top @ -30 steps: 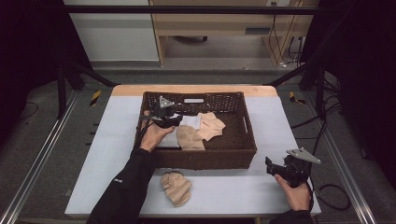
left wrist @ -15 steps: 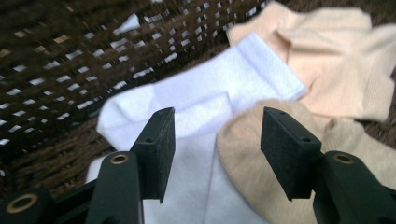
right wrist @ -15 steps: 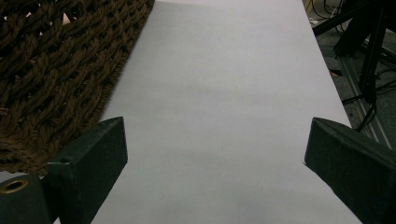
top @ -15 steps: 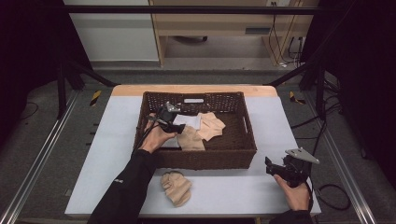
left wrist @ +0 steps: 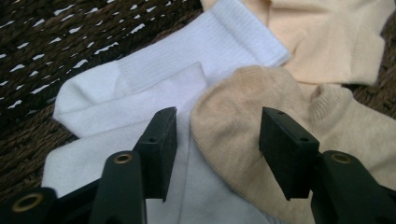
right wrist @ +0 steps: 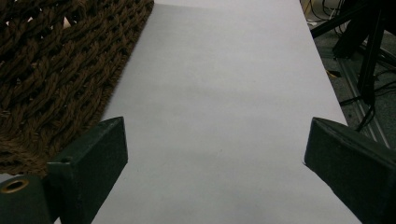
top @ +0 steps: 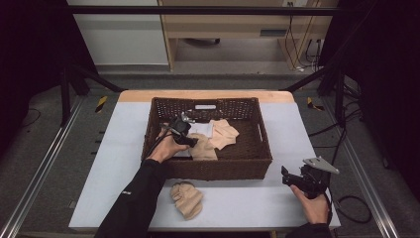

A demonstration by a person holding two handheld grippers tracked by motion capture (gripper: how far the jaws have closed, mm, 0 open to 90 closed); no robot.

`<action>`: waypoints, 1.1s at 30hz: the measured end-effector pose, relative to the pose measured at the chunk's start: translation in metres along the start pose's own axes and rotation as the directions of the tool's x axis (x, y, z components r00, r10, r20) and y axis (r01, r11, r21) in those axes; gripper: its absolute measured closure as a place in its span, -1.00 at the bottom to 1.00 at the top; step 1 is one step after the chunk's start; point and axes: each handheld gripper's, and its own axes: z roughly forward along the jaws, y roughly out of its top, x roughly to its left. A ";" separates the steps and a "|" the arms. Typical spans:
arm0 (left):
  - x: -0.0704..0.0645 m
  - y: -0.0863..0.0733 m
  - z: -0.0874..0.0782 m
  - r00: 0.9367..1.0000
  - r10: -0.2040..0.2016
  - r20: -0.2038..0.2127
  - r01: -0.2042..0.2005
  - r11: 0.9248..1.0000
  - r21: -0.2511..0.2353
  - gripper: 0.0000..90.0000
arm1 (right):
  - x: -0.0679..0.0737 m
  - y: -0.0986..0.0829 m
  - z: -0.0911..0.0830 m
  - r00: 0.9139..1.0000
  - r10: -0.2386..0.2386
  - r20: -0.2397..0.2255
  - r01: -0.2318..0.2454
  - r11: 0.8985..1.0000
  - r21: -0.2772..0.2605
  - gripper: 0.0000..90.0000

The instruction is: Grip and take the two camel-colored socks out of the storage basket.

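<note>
A dark wicker basket [top: 213, 167] sits mid-table and holds several socks: a white sock [left wrist: 140, 84], a tan sock [left wrist: 243, 135] and a paler peach sock [left wrist: 327, 32]. My left gripper [top: 190, 141] is inside the basket, low over the socks. In the left gripper view its jaws stand open [left wrist: 217, 147] straddling the toe of the tan sock where it overlaps the white one. My right gripper [top: 292, 177] rests at the table's near right, open [right wrist: 212, 154] over bare table beside the basket wall [right wrist: 51, 70].
Another tan sock [top: 187, 198] lies bunched on the table in front of the basket, near the front edge. The grey table top [top: 114, 148] has free room left and right of the basket. Metal frame rails and cables flank the table.
The left gripper has moved down and toward the basket's middle, lowering onto the socks. The right gripper has stayed put.
</note>
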 end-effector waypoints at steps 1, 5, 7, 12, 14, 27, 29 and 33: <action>-0.001 0.000 -0.001 1.000 -0.003 0.017 0.003 1.000 0.001 0.12 | 0.000 0.000 0.000 1.000 0.003 0.000 -0.003 1.000 -0.001 -0.86; -0.006 0.001 -0.001 0.996 0.024 0.080 -0.024 1.000 0.008 0.26 | 0.000 0.000 0.001 1.000 -0.003 0.002 0.003 1.000 0.003 -0.86; -0.007 0.000 0.001 0.997 0.030 0.072 -0.032 0.999 0.027 0.26 | 0.000 0.000 0.001 1.000 -0.002 0.002 0.002 1.000 0.002 -0.86; -0.005 -0.001 0.004 0.997 0.038 0.069 -0.041 0.999 0.034 0.16 | 0.001 0.000 0.001 1.000 0.003 0.002 -0.003 1.000 0.005 -0.86; -0.005 -0.001 0.004 0.997 0.034 0.063 -0.038 0.998 0.059 0.30 | 0.001 0.000 0.001 1.000 0.001 0.002 -0.001 1.000 0.006 -0.86; -0.005 0.007 -0.019 0.992 -0.007 0.123 0.016 0.997 -0.070 0.87 | 0.000 -0.001 0.001 1.000 -0.004 0.003 0.004 1.000 0.009 -0.85; -0.005 0.008 -0.022 0.992 -0.003 0.125 0.016 0.995 -0.102 0.87 | 0.000 -0.001 0.001 1.000 -0.003 0.004 0.003 1.000 0.009 -0.85; -0.007 0.011 -0.039 0.994 -0.009 0.113 0.037 0.968 -0.249 0.88 | 0.000 -0.001 0.001 1.000 -0.001 0.005 0.001 1.000 0.012 -0.85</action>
